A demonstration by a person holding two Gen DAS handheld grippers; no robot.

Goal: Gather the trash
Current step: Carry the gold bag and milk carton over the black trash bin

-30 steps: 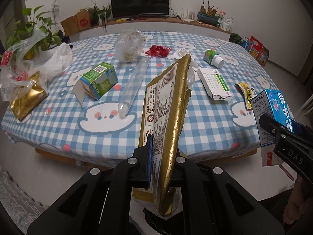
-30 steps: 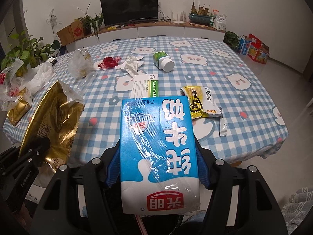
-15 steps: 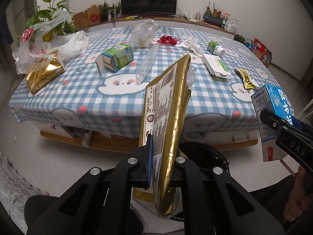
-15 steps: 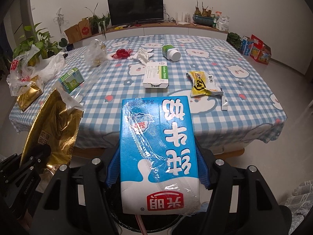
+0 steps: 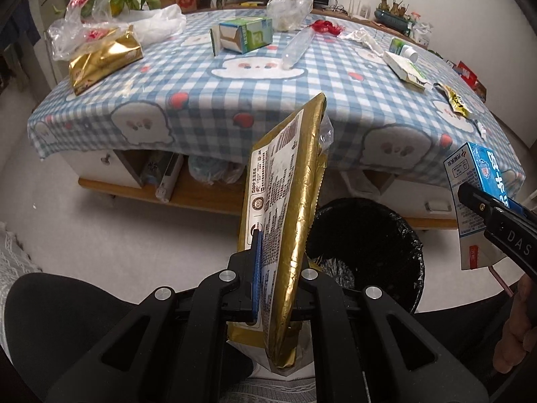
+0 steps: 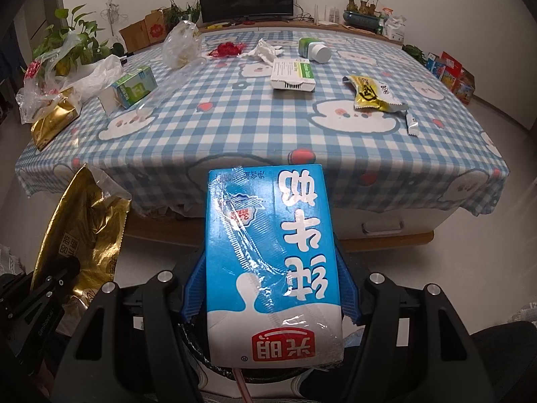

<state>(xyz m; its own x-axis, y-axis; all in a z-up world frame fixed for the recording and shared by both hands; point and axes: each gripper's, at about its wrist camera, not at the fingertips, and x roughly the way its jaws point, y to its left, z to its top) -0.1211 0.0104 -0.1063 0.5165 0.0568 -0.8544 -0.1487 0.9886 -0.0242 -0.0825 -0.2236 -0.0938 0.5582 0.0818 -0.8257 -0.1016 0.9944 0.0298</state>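
My left gripper (image 5: 273,275) is shut on a gold foil bag (image 5: 285,208) and holds it upright beside a black-lined trash bin (image 5: 365,245) on the floor. The bag also shows at the left of the right wrist view (image 6: 84,235). My right gripper (image 6: 272,288) is shut on a blue milk carton (image 6: 272,255), held upside down over the bin's rim (image 6: 214,362). The carton shows at the right of the left wrist view (image 5: 480,181).
The table with a blue checked cloth (image 6: 235,127) holds more trash: a green box (image 6: 134,87), a white medicine box (image 6: 292,75), a yellow wrapper (image 6: 372,95), a pill bottle (image 6: 315,50), plastic bags (image 6: 181,43) and a gold bag (image 5: 104,57). A shelf (image 5: 188,191) lies under the table.
Both grippers have pulled back and down from the table with their loads. The trash bin on the floor has come into view below them.
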